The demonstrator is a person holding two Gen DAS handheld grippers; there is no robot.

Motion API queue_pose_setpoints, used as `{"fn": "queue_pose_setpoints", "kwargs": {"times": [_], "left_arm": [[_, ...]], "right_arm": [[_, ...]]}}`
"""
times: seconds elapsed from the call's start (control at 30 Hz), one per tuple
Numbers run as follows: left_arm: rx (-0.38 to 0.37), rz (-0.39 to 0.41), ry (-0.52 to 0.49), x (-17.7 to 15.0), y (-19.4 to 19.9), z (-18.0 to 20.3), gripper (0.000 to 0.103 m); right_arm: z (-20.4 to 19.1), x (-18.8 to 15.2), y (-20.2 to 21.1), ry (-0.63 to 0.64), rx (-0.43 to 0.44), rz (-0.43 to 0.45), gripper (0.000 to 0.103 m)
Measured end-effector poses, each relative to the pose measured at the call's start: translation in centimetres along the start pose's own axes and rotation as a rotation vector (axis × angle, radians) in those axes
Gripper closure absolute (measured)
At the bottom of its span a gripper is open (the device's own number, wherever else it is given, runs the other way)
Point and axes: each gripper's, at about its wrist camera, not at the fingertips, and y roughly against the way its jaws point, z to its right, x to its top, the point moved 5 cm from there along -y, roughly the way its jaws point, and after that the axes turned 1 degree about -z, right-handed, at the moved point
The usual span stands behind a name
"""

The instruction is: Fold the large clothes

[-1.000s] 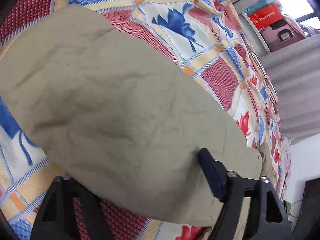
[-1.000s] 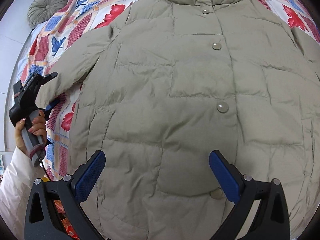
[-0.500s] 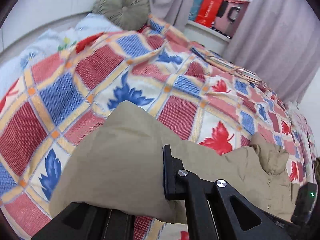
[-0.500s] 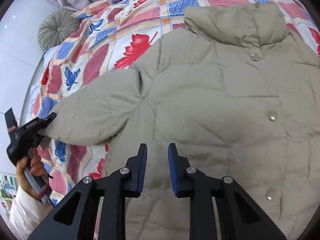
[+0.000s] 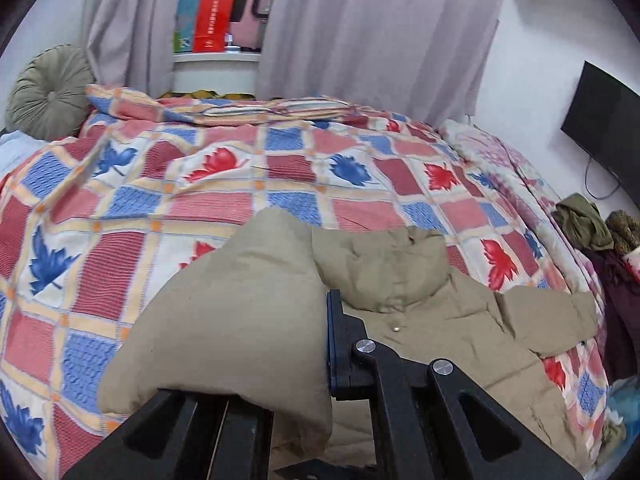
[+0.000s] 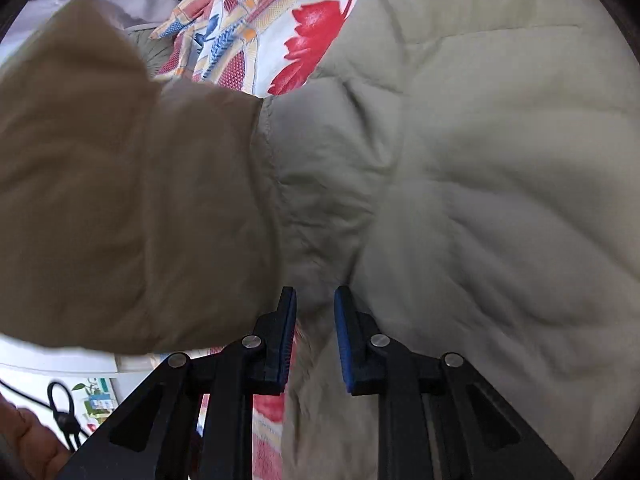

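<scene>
A large khaki padded jacket (image 5: 440, 332) lies front up on the bed, collar toward the far side. My left gripper (image 5: 280, 364) is shut on the jacket's sleeve (image 5: 240, 312) and holds its end lifted off the quilt; the sleeve hides the left finger. In the right wrist view the same sleeve (image 6: 120, 200) hangs raised at the left. My right gripper (image 6: 315, 340) is nearly closed, pinching a fold of the jacket (image 6: 480, 200) by the armpit seam, with cloth between the blue pads (image 6: 344, 344).
A red, blue and cream leaf-patterned quilt (image 5: 200, 200) covers the bed. A round green cushion (image 5: 48, 92) lies at the far left. Curtains (image 5: 360, 40) hang behind. Dark clothes (image 5: 588, 232) pile at the bed's right edge, below a wall screen (image 5: 608, 120).
My left gripper has lifted the sleeve and swung it toward the jacket body. My right gripper closed from wide open and moved down onto the jacket near the armpit.
</scene>
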Motion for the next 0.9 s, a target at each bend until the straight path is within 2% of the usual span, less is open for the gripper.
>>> {"fn": "queue_pose_setpoints", "kwargs": {"times": [0.07,0.17,0.3,0.43,0.47,0.5,0.53,0.57,0.63,0.8,0.87,0.9], "left_arm": [[-0.02,-0.052,-0.038,-1.3,-2.9,3.3,0.097],[0.016,-0.129,-0.103,-4.3,-7.4,7.1,0.096],[0.116,-0.243,-0.142,-9.2,-11.9,8.5,0.096],[0.141,-0.3,-0.141,-11.5,-12.1,8.1,0.096],[0.138,-0.299,-0.146,-11.6,-11.9,8.1,0.092],[0.141,-0.297,-0.155,-11.6,-11.3,8.0,0.083],[0.151,-0.291,-0.16,-11.5,-10.7,7.9,0.042],[0.178,-0.272,-0.153,-11.2,-9.9,7.6,0.008],[0.206,-0.2,-0.129,-10.1,-8.0,6.6,0.007],[0.17,-0.191,-0.072,-9.0,-4.1,3.5,0.007],[0.177,-0.178,0.0,-8.5,-2.5,0.3,0.007],[0.177,-0.184,0.05,-8.4,-1.8,-1.8,0.007]], "right_arm": [[2.2,-0.6,3.8,-0.012,-0.055,0.051,0.081],[6.9,-1.3,10.1,-0.056,-0.17,0.139,0.081],[11.9,-2.2,15.7,-0.121,-0.276,0.208,0.081],[14.3,-2.8,17.6,-0.162,-0.297,0.219,0.081],[14.5,-2.9,17.6,-0.167,-0.294,0.218,0.081],[14.7,-2.7,17.7,-0.168,-0.293,0.216,0.081],[14.6,-2.3,17.8,-0.167,-0.291,0.216,0.081],[14.5,-2.3,17.6,-0.164,-0.292,0.213,0.081],[16.0,-1.2,19.0,-0.156,-0.295,0.212,0.081],[15.5,-0.7,19.9,-0.09,-0.343,0.195,0.079],[14.7,-0.8,20.6,-0.037,-0.375,0.195,0.064],[13.8,-0.4,20.8,-0.004,-0.391,0.205,0.049]]}}
